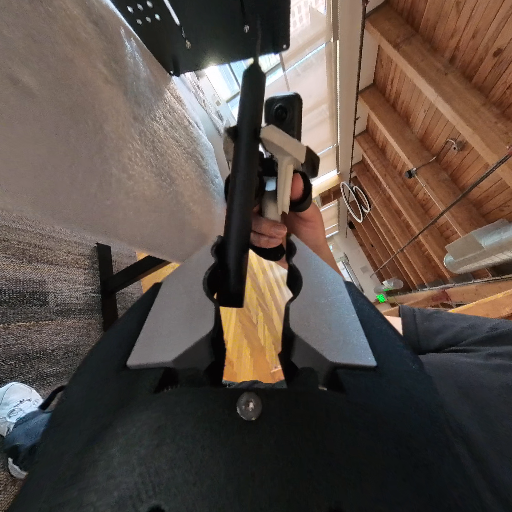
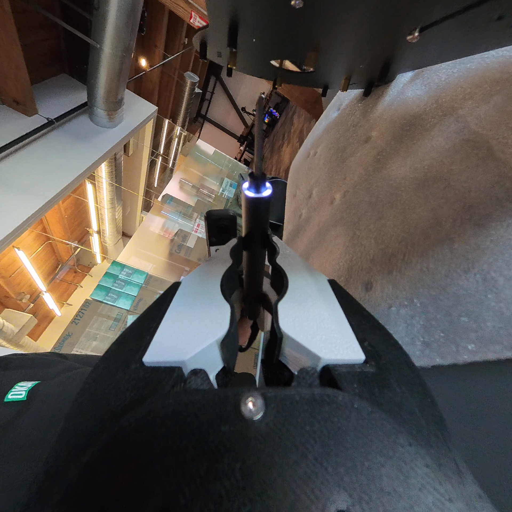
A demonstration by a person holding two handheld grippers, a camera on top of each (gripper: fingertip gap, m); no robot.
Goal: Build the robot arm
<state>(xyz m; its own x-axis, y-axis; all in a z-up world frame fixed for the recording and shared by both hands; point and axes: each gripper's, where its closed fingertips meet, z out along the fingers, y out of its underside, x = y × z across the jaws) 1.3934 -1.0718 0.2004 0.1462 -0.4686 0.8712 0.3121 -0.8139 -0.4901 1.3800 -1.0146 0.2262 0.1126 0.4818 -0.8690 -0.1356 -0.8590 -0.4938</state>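
Observation:
A black electric screwdriver (image 2: pixel 255 216) with a lit ring at its nose sits between the jaws of my right gripper (image 2: pixel 255 243), which is shut on its body. Its thin bit (image 2: pixel 259 138) points at a black perforated metal plate (image 2: pixel 346 36) resting on white foam (image 2: pixel 388 207). In the left wrist view the screwdriver (image 1: pixel 243 166) runs from the plate (image 1: pixel 210 33) to my left gripper (image 1: pixel 252 249), which is open. The tool's rear end lies between the left jaws, close to the left finger. The hand-held right gripper (image 1: pixel 279 166) shows beyond.
White foam (image 1: pixel 97 138) covers the table beside the plate. Grey carpet (image 1: pixel 41 291), a black table frame (image 1: pixel 108 277) and a person's shoe (image 1: pixel 16 401) are on the left. Cardboard boxes (image 2: pixel 91 324) and a metal duct (image 2: pixel 110 55) stand in the background. Left tips to right tips: about 6 cm. The plate (image 1: pixel 210 33) lies some 15 cm from my right tips, 20 cm from my left tips.

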